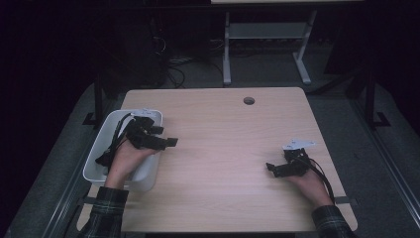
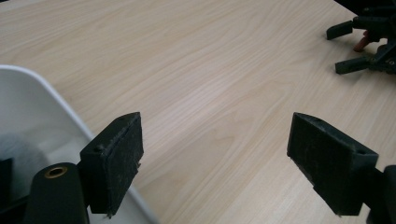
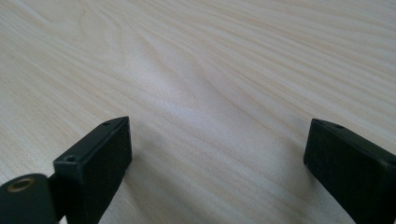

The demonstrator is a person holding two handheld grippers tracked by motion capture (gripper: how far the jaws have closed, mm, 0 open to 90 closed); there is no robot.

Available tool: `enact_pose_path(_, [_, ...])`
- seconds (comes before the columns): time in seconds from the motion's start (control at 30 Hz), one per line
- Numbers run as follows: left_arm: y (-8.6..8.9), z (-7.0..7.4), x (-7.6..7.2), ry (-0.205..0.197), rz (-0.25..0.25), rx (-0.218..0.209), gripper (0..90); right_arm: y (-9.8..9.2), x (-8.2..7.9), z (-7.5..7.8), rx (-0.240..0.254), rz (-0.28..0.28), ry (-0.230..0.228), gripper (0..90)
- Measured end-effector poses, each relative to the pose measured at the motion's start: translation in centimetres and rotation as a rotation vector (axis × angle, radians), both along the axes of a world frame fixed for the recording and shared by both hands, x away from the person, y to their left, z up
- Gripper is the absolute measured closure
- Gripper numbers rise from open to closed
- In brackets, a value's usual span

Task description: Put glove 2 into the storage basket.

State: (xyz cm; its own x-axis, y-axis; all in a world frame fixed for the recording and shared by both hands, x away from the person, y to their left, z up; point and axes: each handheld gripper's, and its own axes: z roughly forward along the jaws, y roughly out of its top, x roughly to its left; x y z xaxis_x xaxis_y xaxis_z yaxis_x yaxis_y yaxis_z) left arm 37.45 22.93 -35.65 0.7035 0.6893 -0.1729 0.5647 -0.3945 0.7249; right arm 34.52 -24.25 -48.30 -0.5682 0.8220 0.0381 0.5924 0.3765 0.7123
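Observation:
My left gripper (image 1: 166,137) hangs over the right rim of a white plastic bin (image 1: 99,144) at the table's left, its jaws pointing right. In the left gripper view, the left gripper (image 2: 215,154) is open with nothing between its jaws, the bin's rim (image 2: 56,100) curves under its left jaw, and bare wood lies ahead. My right gripper (image 1: 275,163) rests low near the table's right front, pointing left. In the right gripper view, the right gripper (image 3: 217,154) is open over bare wood. The left gripper view also catches the right gripper (image 2: 359,46) far off at the top right.
The light wooden table (image 1: 223,129) has a round cable hole (image 1: 249,100) near its far edge. The left gripper's black cable (image 1: 115,136) runs through the bin. A white desk frame (image 1: 227,49) stands on the floor behind the table.

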Motion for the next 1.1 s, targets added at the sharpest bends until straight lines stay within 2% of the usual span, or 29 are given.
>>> enact_pose_path(0.2, [-1.2,-0.4,-0.5,-0.012,-0.026,0.005,17.6,0.0,0.0,0.0,0.000,0.000,0.000,7.4])
enact_pose_path(0.33, [-1.9,-0.8,-0.9,-0.019,-0.035,-0.016,17.6,0.0,0.0,0.0,-0.001,0.000,-0.001,7.4])
enact_pose_path(0.6, [-3.6,-1.8,-2.1,-0.034,-0.074,-0.010,17.6,0.0,0.0,0.0,-0.001,0.001,-0.001,7.4])
enact_pose_path(0.77, [-4.6,-2.5,-2.8,-0.029,-0.094,-0.016,17.5,0.0,0.0,0.0,0.000,0.000,0.000,7.4])
enact_pose_path(0.87, [-5.4,-3.2,-3.3,-0.031,-0.113,-0.013,17.5,0.0,0.0,0.0,0.000,0.001,0.000,7.4])
enact_pose_path(1.0, [-6.9,-4.3,-4.2,-0.028,-0.152,0.022,17.5,0.0,0.0,0.0,0.000,0.000,0.000,7.4])
enact_pose_path(1.1, [-7.4,-4.7,-4.4,-0.029,-0.163,0.031,17.4,0.0,0.0,0.0,0.000,0.000,0.000,7.4])
